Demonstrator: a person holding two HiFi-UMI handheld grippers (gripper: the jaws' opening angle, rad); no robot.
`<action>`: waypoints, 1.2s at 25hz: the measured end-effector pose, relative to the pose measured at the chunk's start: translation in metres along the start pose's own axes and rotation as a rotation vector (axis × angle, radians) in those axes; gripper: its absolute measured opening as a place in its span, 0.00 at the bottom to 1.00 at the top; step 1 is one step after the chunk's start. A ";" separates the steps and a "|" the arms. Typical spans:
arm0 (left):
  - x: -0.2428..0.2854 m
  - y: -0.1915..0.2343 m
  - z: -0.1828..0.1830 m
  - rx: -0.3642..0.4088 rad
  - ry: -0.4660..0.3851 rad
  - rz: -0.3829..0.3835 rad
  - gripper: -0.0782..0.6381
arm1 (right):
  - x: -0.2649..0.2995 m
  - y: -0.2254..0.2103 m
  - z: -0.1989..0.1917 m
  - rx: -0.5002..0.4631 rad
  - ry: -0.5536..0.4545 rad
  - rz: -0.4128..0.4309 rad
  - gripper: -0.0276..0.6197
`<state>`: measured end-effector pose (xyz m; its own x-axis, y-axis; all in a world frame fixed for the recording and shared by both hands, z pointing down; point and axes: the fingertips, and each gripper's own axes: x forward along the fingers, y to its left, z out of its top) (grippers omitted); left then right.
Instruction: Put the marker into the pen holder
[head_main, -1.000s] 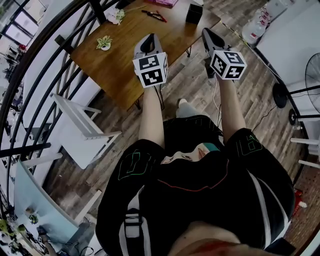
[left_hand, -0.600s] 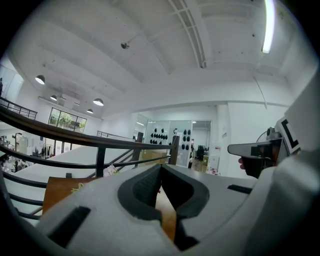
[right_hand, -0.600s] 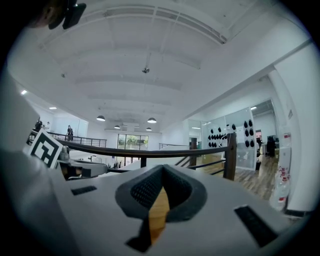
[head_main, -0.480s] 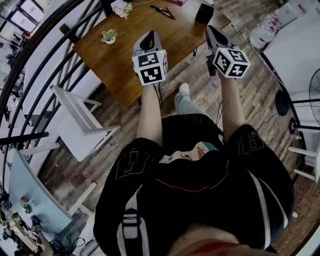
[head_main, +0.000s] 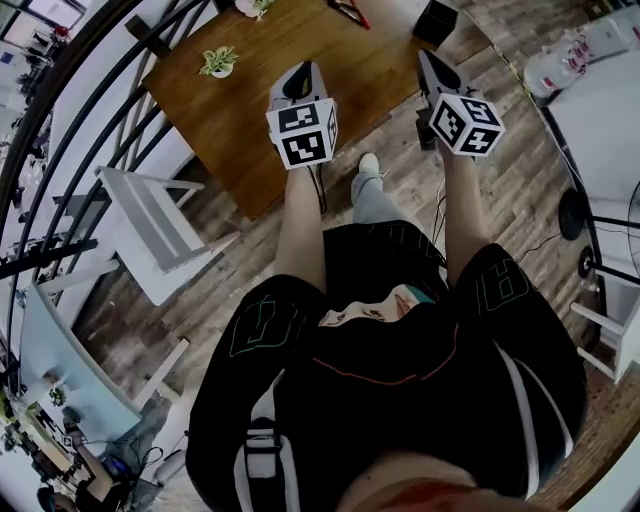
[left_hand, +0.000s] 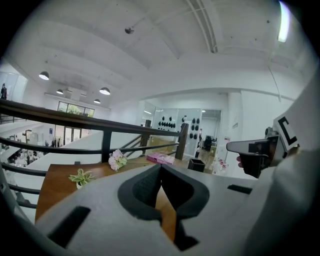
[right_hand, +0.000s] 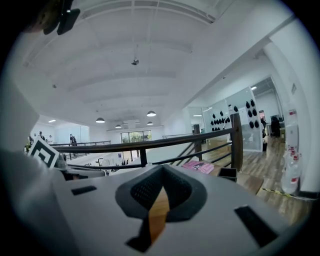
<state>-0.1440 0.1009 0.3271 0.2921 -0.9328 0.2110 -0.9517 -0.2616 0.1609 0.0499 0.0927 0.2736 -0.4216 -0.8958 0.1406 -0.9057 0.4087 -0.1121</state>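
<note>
Head view: the person holds both grippers out toward a wooden table (head_main: 250, 110). The left gripper (head_main: 298, 72) shows over the table's near part. The right gripper (head_main: 430, 64) shows by its right edge.

The marker (head_main: 349, 11) lies flat near the table's far edge – a small red-and-dark thing, cut partly by the frame. It is well beyond both grippers, ahead of the gap between them, and neither touches it. The black pen holder (head_main: 437, 20) stands at the far right corner, to the marker's right and apart from it, ahead of the right gripper.

Left gripper view: the left gripper (left_hand: 160, 169) has its jaws together at the tips, with nothing between them – only table wood shows through the gap lower down. Beyond them stand the pen holder (left_hand: 196, 164), a pink book (left_hand: 161, 158), flowers (left_hand: 118, 160) and a small plant (left_hand: 81, 176). The marker cannot be made out here.

Right gripper view: the right gripper (right_hand: 162, 171) is likewise closed and empty, with the pen holder (right_hand: 228, 173) ahead and to its right.

A white chair (head_main: 150, 225) stands left of the table.
</note>
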 end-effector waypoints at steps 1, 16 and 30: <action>0.009 0.000 -0.004 -0.008 0.012 0.002 0.12 | 0.007 -0.006 -0.003 0.005 0.012 0.001 0.05; 0.152 -0.051 -0.053 0.051 0.219 0.026 0.12 | 0.078 -0.146 -0.054 0.094 0.163 -0.030 0.05; 0.257 -0.064 -0.029 0.099 0.272 0.097 0.12 | 0.173 -0.210 -0.049 0.148 0.187 0.111 0.05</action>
<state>-0.0053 -0.1146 0.3993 0.2012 -0.8575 0.4735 -0.9771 -0.2097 0.0355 0.1650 -0.1396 0.3700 -0.5310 -0.7936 0.2970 -0.8433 0.4603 -0.2774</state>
